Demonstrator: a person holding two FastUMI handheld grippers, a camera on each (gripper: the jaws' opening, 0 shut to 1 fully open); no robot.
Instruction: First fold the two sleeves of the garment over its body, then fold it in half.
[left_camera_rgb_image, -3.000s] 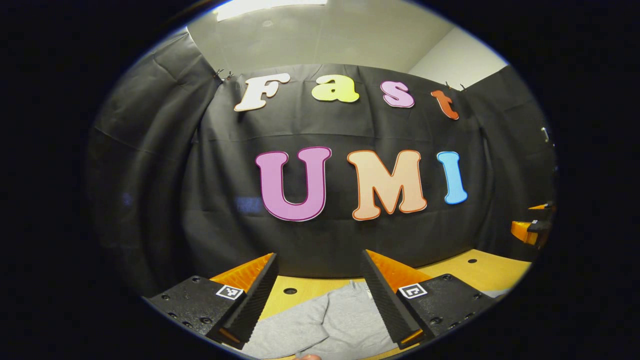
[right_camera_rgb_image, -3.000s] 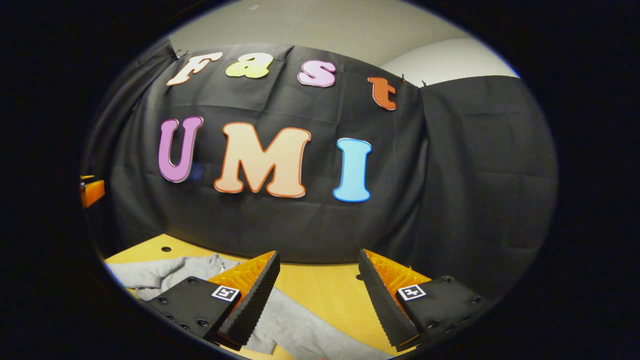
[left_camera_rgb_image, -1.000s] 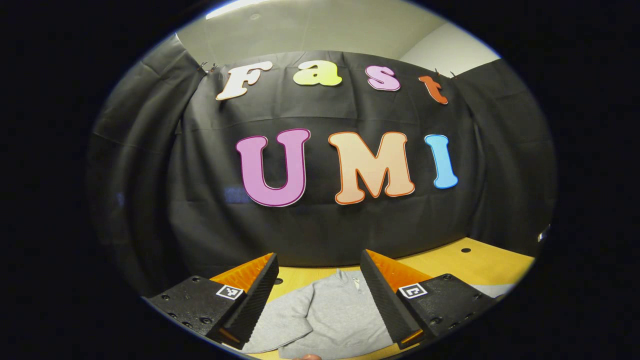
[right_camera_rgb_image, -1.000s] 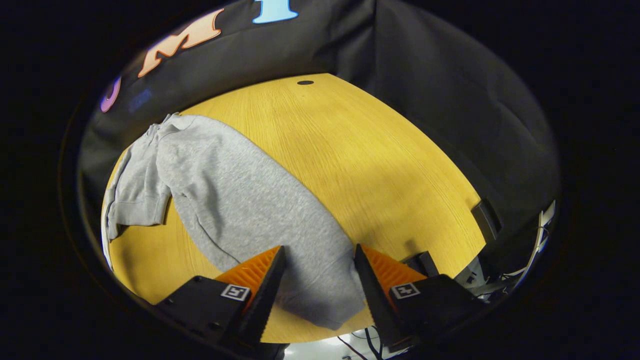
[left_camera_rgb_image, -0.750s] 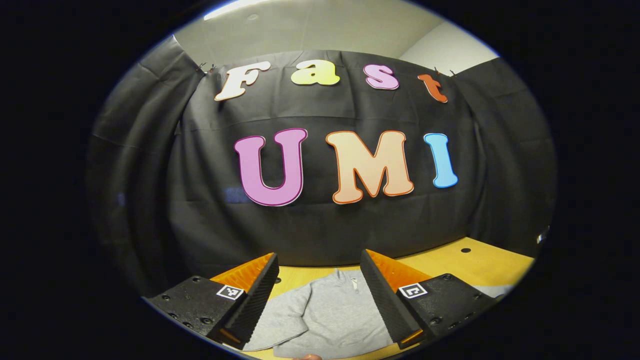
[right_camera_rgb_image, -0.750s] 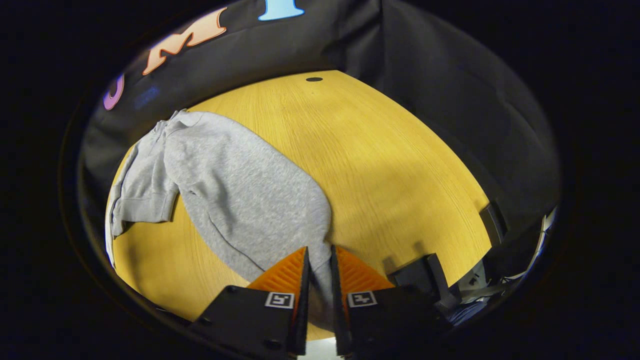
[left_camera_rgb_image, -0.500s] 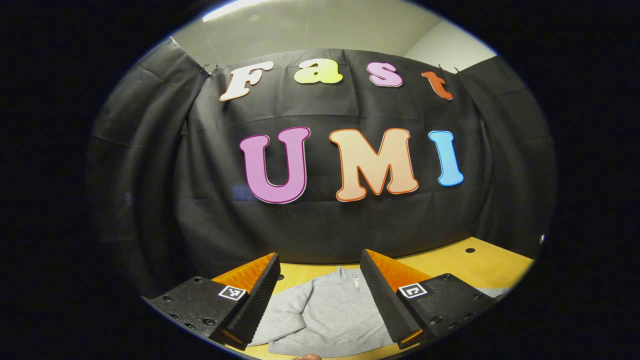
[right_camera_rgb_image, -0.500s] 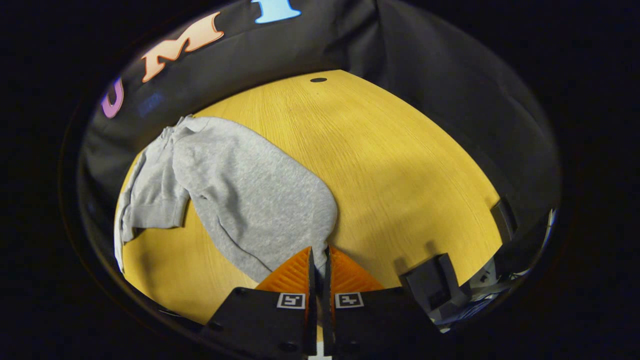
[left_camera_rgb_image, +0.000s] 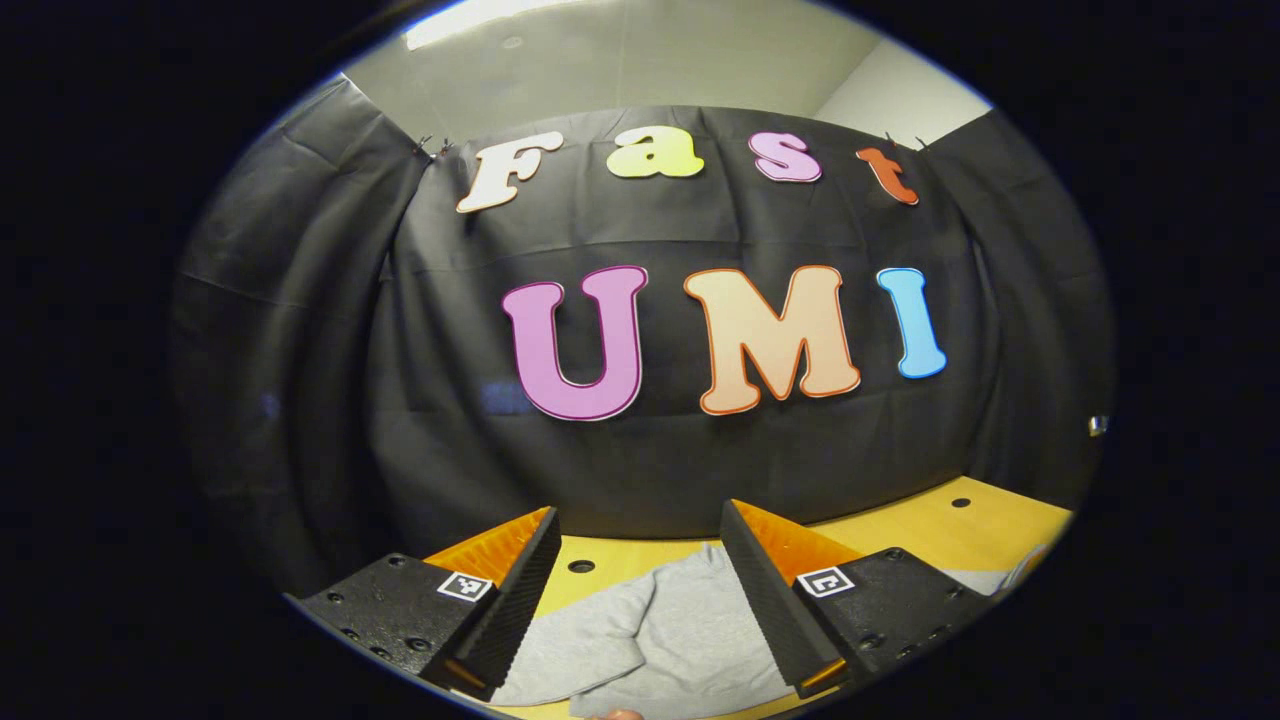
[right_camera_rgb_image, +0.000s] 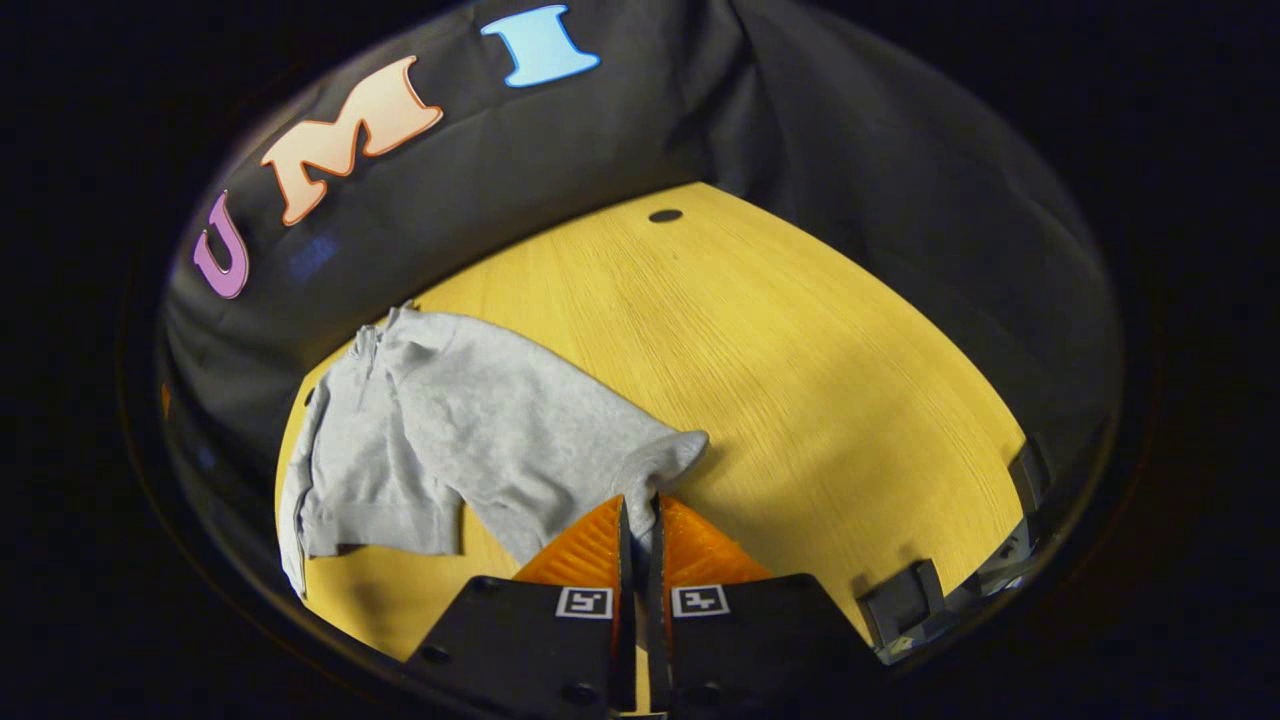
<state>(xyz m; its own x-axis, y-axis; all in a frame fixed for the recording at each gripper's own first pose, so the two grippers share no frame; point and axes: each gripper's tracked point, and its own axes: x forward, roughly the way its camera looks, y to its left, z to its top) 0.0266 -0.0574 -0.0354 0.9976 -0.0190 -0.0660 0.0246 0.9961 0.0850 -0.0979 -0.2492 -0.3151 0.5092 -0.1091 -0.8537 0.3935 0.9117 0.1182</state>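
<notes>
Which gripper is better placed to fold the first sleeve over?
Right. The right gripper is shut on the sleeve of the grey garment; the left gripper is open, holding nothing above it.

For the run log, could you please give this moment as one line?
right gripper: shut on sleeve | left gripper: open above garment

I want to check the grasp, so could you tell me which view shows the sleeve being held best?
The right gripper view: the right gripper is shut on the sleeve. The left gripper view shows the garment between the open left gripper.
</notes>
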